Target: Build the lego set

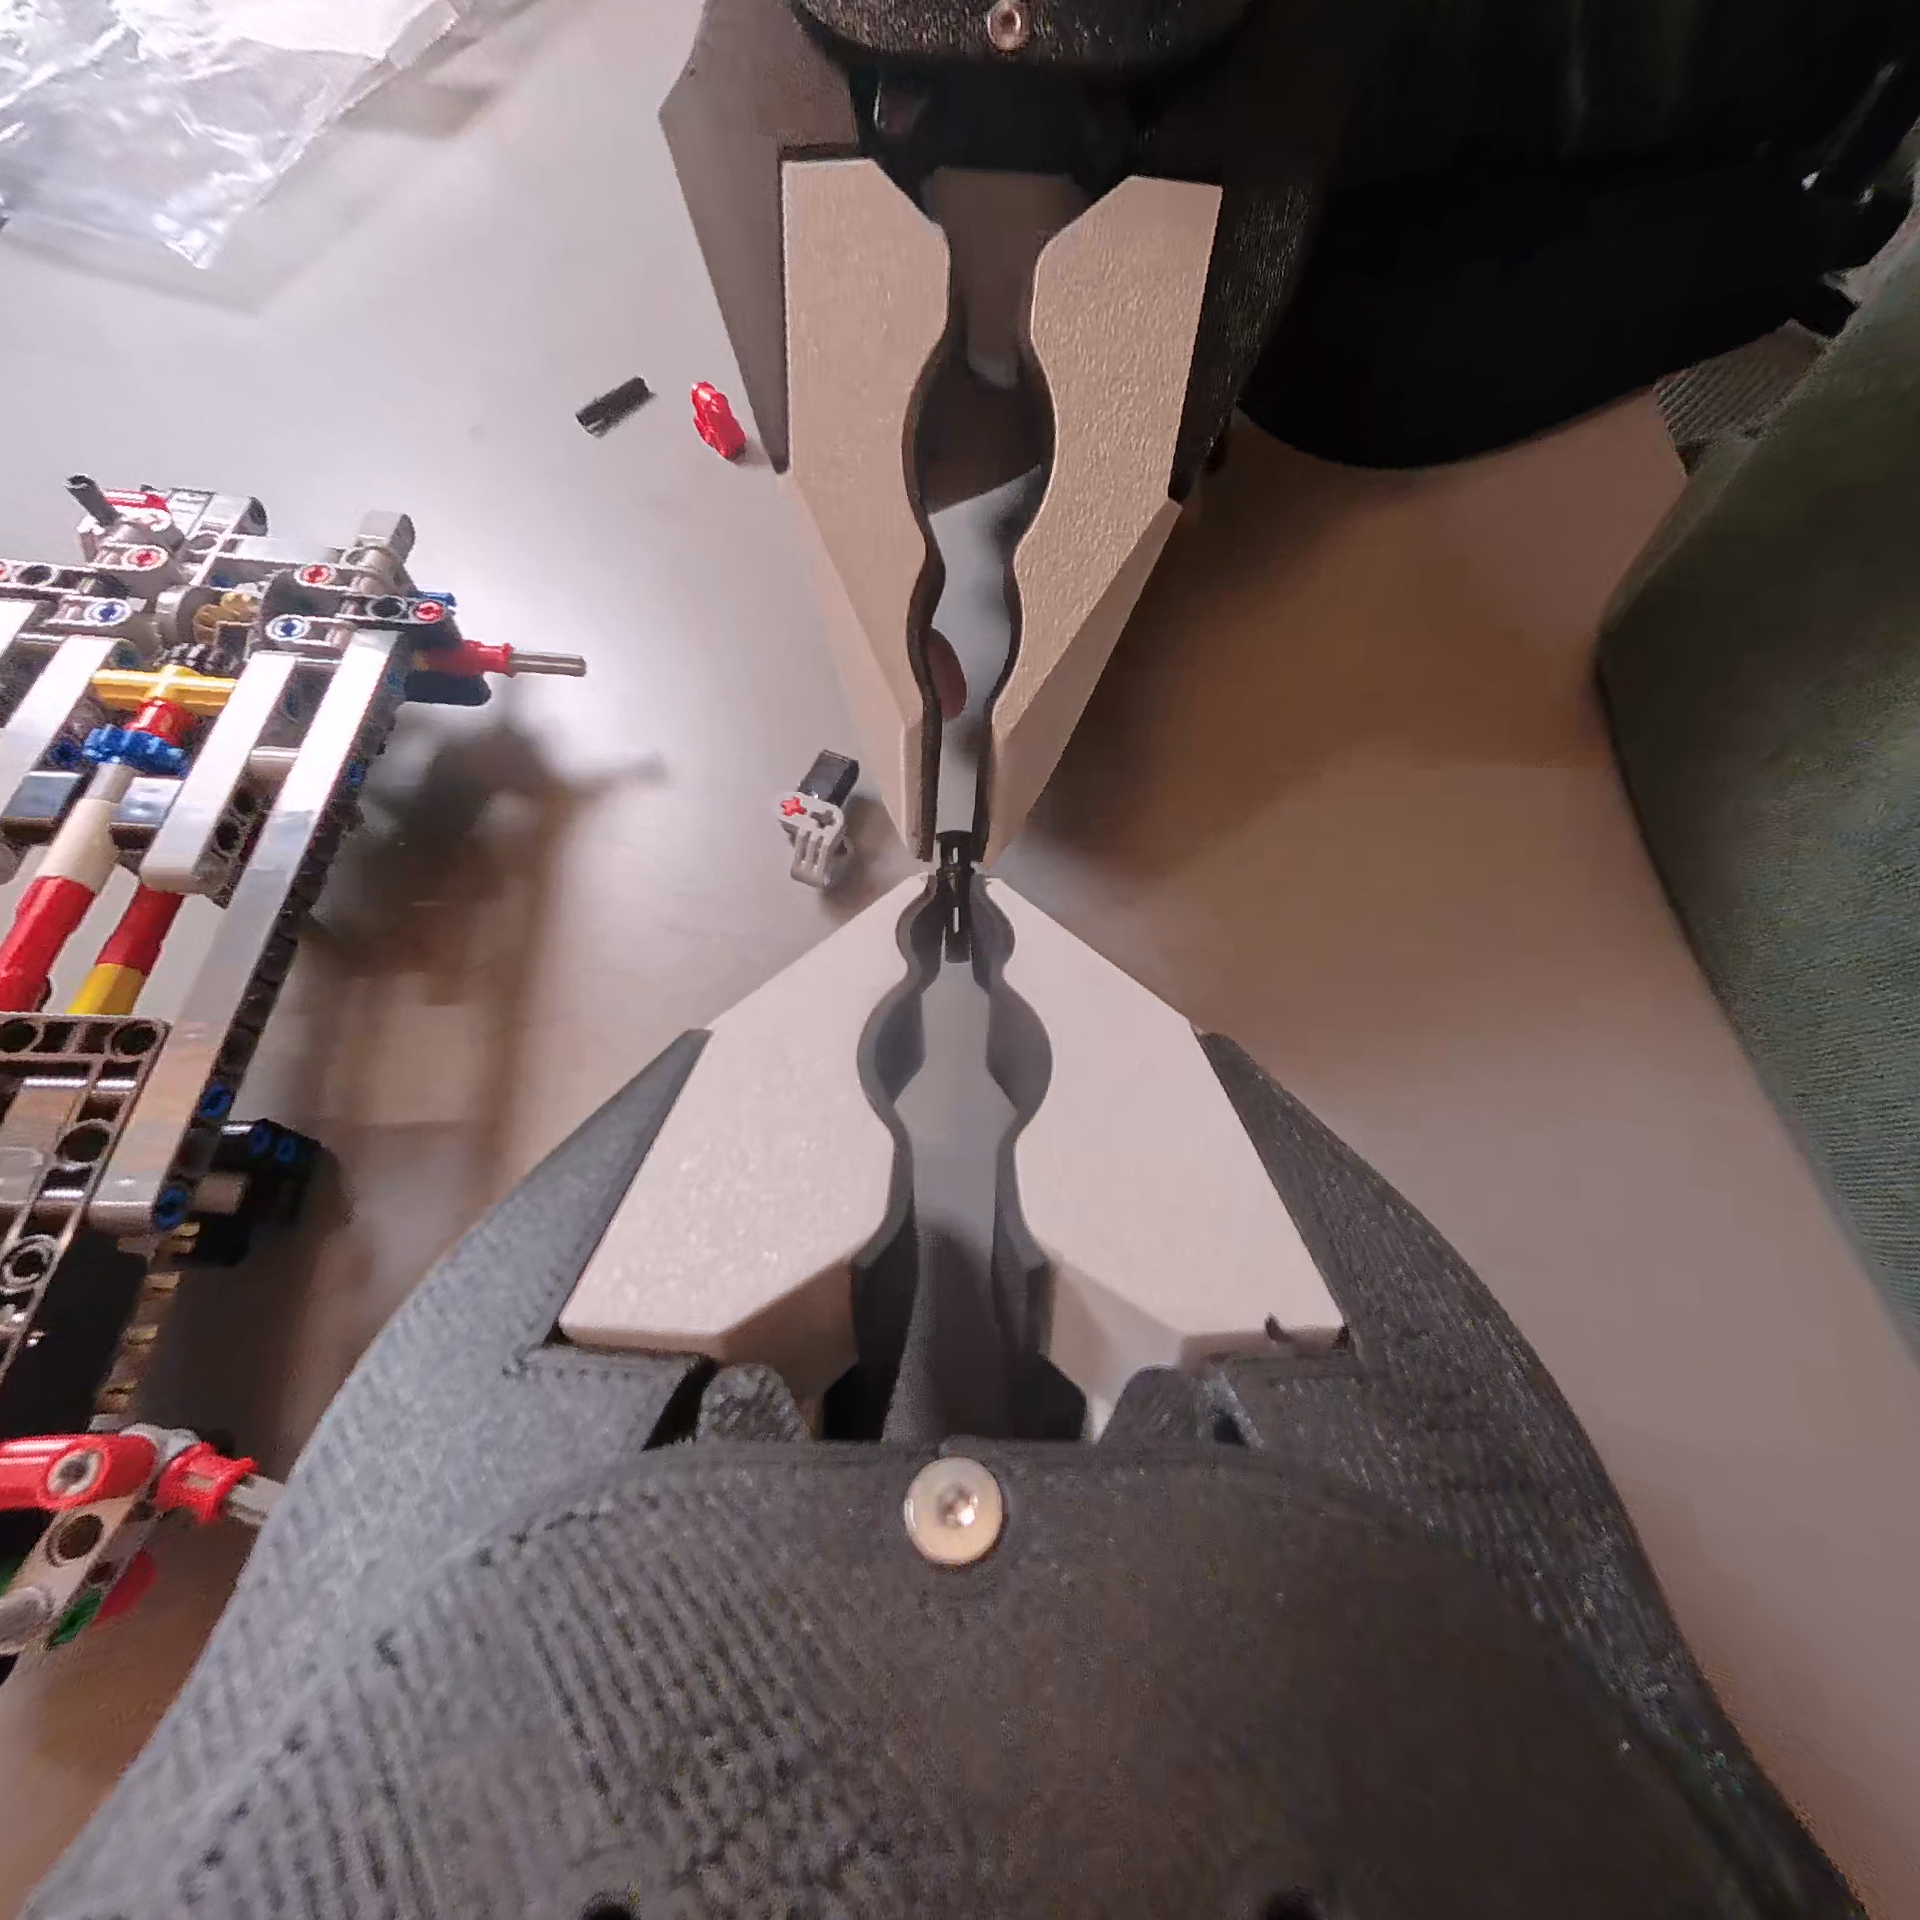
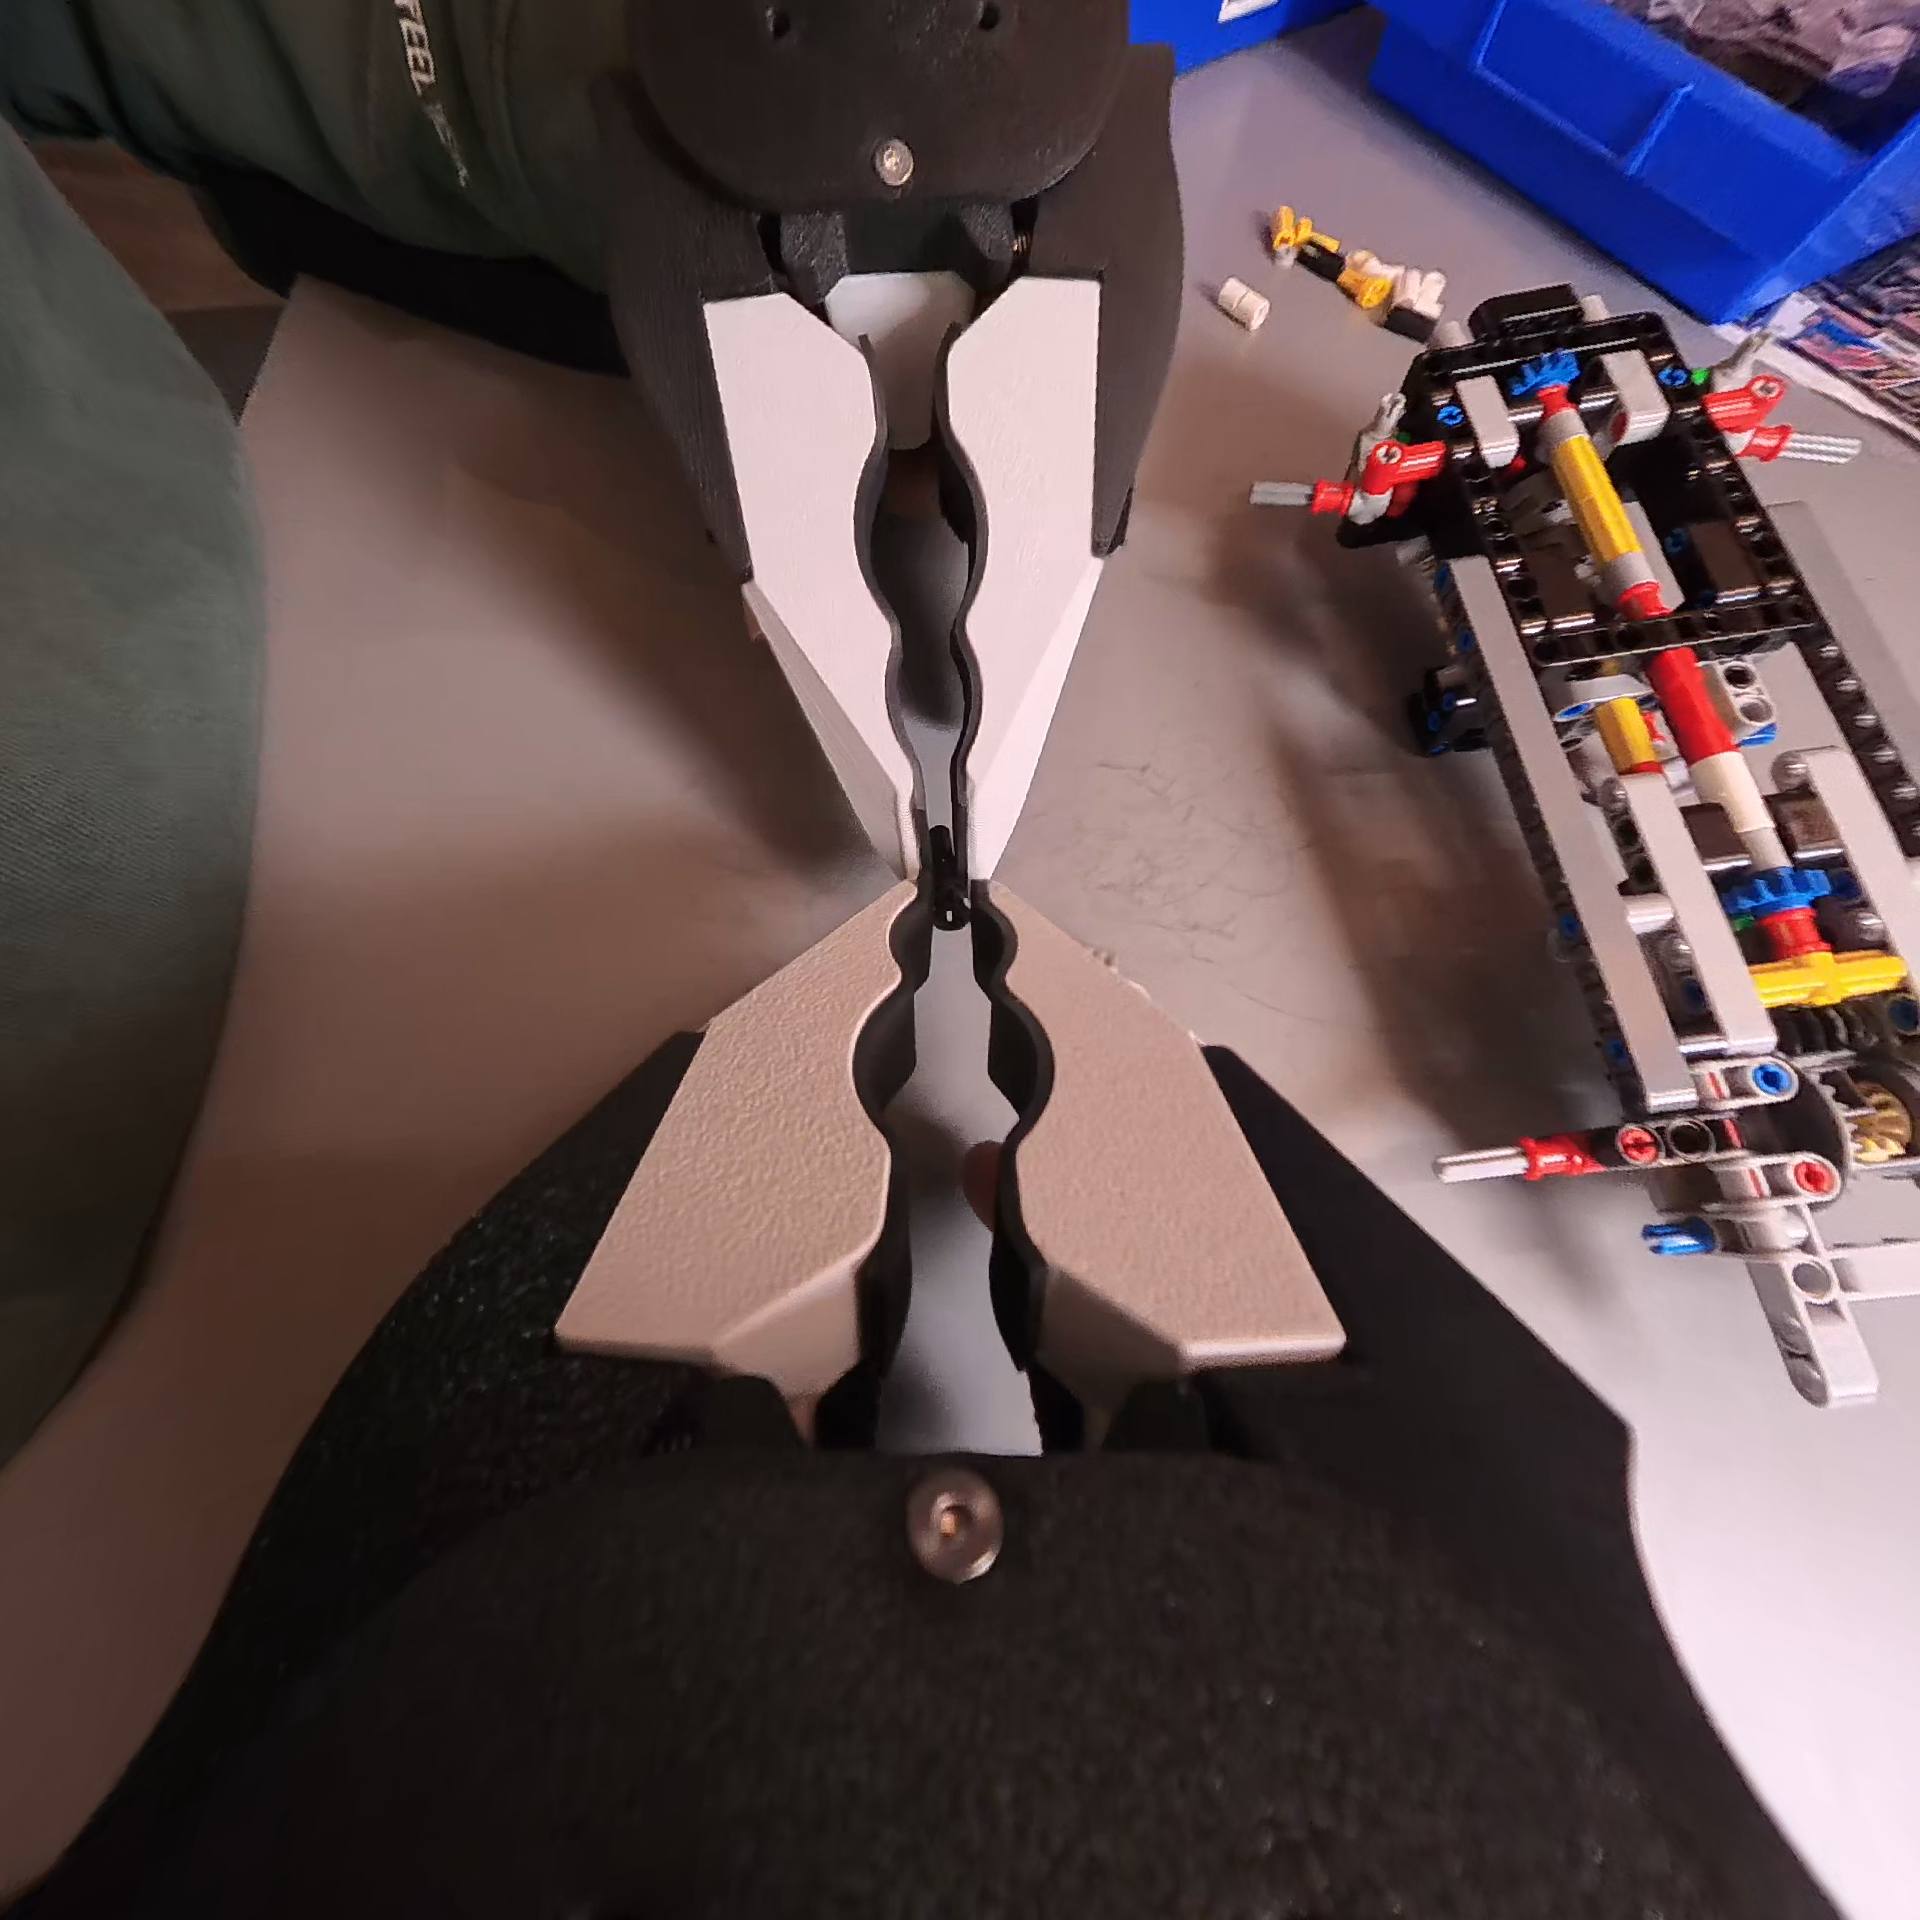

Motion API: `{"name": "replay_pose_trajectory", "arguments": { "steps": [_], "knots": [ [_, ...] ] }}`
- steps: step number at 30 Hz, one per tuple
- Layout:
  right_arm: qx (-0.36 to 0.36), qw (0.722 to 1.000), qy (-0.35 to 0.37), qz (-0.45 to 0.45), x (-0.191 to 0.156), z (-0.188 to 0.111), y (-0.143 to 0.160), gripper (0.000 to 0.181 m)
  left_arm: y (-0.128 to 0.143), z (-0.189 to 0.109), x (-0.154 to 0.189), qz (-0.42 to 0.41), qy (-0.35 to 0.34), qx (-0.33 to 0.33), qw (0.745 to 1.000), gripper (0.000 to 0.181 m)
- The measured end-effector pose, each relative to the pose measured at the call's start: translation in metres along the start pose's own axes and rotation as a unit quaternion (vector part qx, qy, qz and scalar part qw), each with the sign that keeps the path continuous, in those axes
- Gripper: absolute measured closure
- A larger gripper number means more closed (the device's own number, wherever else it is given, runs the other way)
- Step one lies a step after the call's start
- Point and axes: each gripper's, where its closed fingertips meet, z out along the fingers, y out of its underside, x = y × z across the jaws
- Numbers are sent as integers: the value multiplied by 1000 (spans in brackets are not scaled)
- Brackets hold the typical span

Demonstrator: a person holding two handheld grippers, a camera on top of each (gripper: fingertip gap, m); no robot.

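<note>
My left gripper and right gripper meet tip to tip above the table. A small black pin spans both pairs of tips, and both grippers look shut on it. It also shows in the right wrist view. The right gripper comes in from the top of the left wrist view, and the left gripper from the top of the right wrist view. A small reddish thing sits in the gap farther back between the right gripper's fingers; I cannot tell what it is. The part-built lego chassis lies on the table beside them, also in the right wrist view.
Loose parts lie on the table: a black pin, a red piece, a grey and black connector, and small yellow and white pieces. A clear plastic bag and a blue bin stand farther off. A person's green sleeve is close. The grippers are tip to tip, or close to it.
</note>
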Motion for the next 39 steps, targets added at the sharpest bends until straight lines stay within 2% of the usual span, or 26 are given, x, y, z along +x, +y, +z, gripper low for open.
{"name": "replay_pose_trajectory", "arguments": {
  "steps": [4, 7, 10, 12, 15, 18, 21, 25, 27, 29, 31, 32, 33, 36, 38, 39],
  "knots": [
    [39, 999, 9, 6, 9, -15, -10, 172, -5, -6, -8, -33, -5, 25, 999, 179],
    [29, 999, 44, -2, 27, -38, -8, 168, -3, -8, -18, -46, -29, 24, 998, 178],
    [-63, 994, 87, 6, 52, -72, 27, 165, 4, -6, -29, -49, -59, 2, 997, 178],
    [-116, 983, 141, 20, 75, -99, 54, 165, 8, -4, -38, -42, -85, -14, 995, 178],
    [-154, 967, 192, 64, 94, -129, 83, 164, 15, 0, -50, -36, -109, -42, 993, 178],
    [-173, 964, 181, 95, 91, -133, 99, 162, 19, 5, -55, -34, -110, -61, 992, 178],
    [-193, 953, 216, 92, 106, -137, 108, 166, 19, 7, -56, -29, -112, -64, 991, 176],
    [-180, 947, 228, 137, 122, -133, 117, 167, 20, 4, -55, -44, -110, -59, 991, 161],
    [-182, 949, 210, 146, 119, -124, 120, 167, 18, 1, -55, -48, -112, -51, 991, 159],
    [-195, 948, 215, 134, 120, -120, 122, 180, 14, -3, -56, -49, -117, -36, 991, 159],
    [-214, 944, 228, 109, 124, -123, 122, 180, 6, -9, -58, -53, -124, -10, 991, 160],
    [-202, 943, 245, 100, 128, -125, 115, 180, 0, -12, -58, -57, -126, 10, 990, 160],
    [-161, 950, 249, 99, 130, -125, 98, 181, -8, -16, -58, -65, -125, 36, 989, 160],
    [57, 970, 215, 98, 118, -125, 11, 181, -38, -31, -55, -117, -104, 143, 977, 161],
    [208, 954, 153, 149, 100, -120, -45, 181, -59, -43, -54, -149, -89, 217, 961, 158],
    [281, 934, 115, 191, 92, -116, -68, 181, -69, -50, -55, -153, -92, 247, 952, 155]
  ]
}}
